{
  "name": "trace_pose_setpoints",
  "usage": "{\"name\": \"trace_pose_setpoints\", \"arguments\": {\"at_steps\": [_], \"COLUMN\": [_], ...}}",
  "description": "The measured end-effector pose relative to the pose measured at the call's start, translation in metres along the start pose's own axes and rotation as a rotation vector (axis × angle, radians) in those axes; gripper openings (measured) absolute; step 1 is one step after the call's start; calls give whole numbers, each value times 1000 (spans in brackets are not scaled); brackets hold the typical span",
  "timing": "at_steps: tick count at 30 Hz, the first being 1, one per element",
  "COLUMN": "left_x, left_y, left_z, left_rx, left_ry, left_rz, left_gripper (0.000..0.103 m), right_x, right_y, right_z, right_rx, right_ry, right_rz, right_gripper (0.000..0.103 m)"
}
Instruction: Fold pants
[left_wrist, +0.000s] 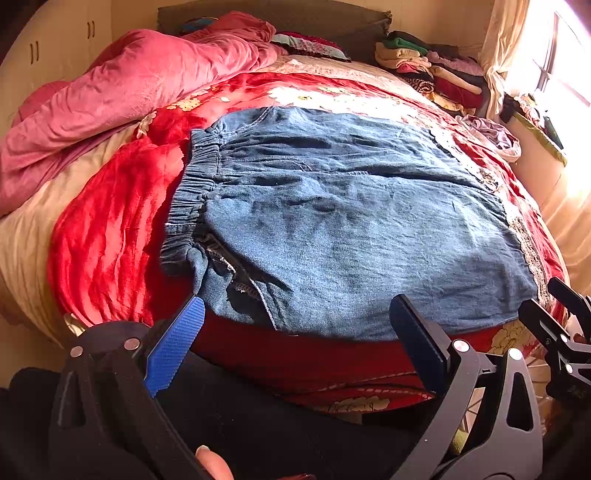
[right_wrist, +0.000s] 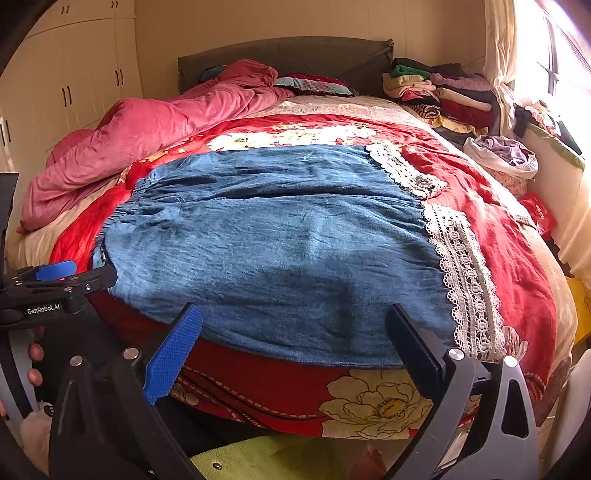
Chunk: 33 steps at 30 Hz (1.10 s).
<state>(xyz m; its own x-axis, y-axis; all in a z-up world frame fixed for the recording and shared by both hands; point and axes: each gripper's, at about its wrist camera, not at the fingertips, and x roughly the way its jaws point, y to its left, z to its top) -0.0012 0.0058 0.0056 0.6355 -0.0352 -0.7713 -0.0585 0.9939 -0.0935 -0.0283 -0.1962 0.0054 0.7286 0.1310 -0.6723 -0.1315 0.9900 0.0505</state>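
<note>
Sunlight poured through the window (right_wrist: 554, 55) onto a bed (right_wrist: 524, 266) dressed in a red floral blanket (right_wrist: 491, 221). Spread flat across that blanket lay the denim pants (right_wrist: 277, 251), elastic waistband (left_wrist: 195, 184) toward the left, white lace trim (right_wrist: 461, 266) along the right edge. Left tongs (left_wrist: 295, 339) hovered at the near hem, jaws wide apart, gripping nothing, just clear of the fabric. Right tongs (right_wrist: 291, 347) sat the same way, jaws spread and empty, close to the lace corner. A pink quilt (right_wrist: 147, 125) was bunched up at the far left, and folded clothes (right_wrist: 439, 88) were stacked by the headboard (right_wrist: 280, 55). A wardrobe (right_wrist: 74, 74) stood left.
</note>
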Motion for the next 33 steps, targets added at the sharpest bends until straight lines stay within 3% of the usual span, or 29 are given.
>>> {"name": "trace_pose_setpoints", "arguments": {"at_steps": [11,18,33], "left_x": [14,22,58], "left_y": [15,33,86], "left_z": [13,36,94], "left_rx": [-25,-51,-114], "left_ry": [-5,-21,-13], "left_rz": [-7,-10,29], "left_gripper": [94,94,94], "right_x": [22,55,110], "right_y": [1,2,27], "right_z": [24,50,128], "right_rx": [-23,-54,-127], "right_ry": [-10,60,66], "right_rz": [31,78,173], "right_gripper": [99,99,99]}}
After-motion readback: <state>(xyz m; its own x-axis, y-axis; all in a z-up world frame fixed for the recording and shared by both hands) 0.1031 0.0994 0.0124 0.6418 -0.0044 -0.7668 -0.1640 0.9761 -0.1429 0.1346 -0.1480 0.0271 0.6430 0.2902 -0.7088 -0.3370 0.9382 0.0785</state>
